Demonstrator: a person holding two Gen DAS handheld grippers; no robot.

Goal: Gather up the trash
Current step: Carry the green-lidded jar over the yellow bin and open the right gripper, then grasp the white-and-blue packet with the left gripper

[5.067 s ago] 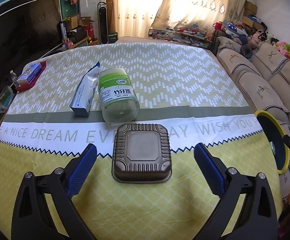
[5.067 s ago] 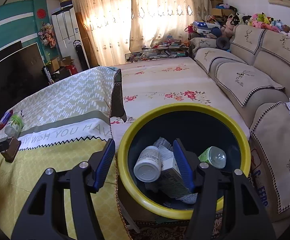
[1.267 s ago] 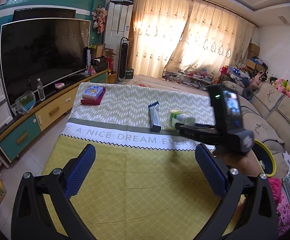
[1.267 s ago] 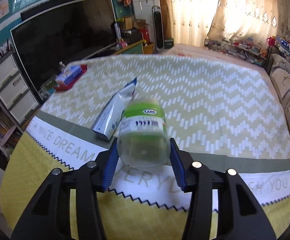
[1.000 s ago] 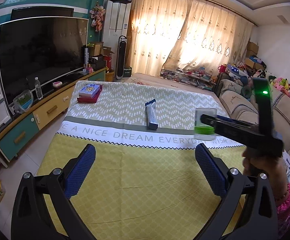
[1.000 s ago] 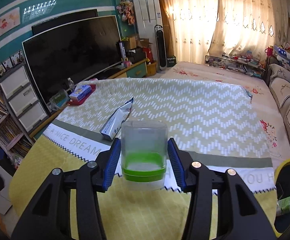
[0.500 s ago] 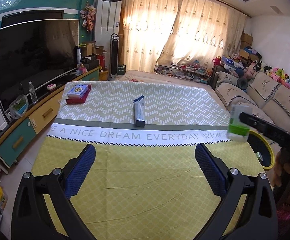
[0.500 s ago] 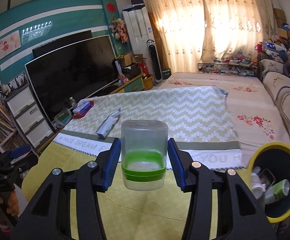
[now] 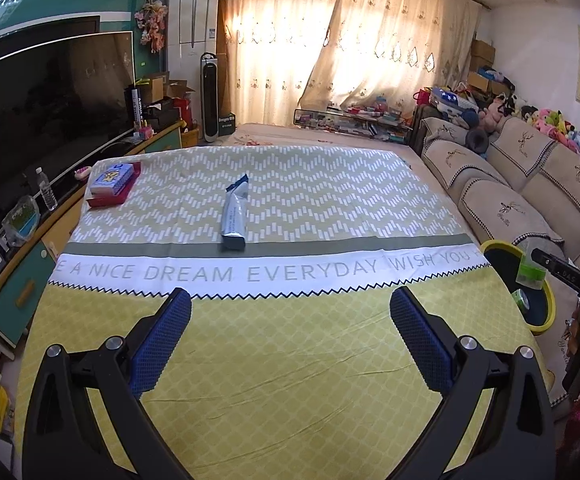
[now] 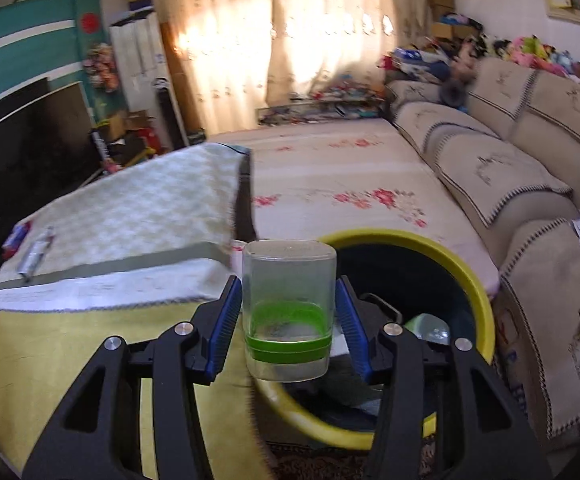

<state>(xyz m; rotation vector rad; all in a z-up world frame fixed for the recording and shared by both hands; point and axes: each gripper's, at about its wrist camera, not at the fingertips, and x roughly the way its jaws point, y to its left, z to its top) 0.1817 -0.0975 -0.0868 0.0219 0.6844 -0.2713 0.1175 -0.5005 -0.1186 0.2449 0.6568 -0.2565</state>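
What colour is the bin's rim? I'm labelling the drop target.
Yellow, around a dark inside; the bin shows best in the right wrist view.

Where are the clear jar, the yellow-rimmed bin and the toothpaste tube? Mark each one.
clear jar (image 10: pixel 288 304), right wrist view, on its clear wall above the green band.
yellow-rimmed bin (image 10: pixel 472 280), right wrist view, on its yellow rim.
toothpaste tube (image 9: pixel 233 218), left wrist view, on its flat body.

My left wrist camera sits high over the near end of the table (image 9: pixel 290 360), facing down its length toward the curtains (image 9: pixel 350 40). My right one hangs close above the bin (image 10: pixel 462 276) off the table's right edge. Both views share that bin (image 9: pixel 498 246) and the sofa (image 9: pixel 530 184).
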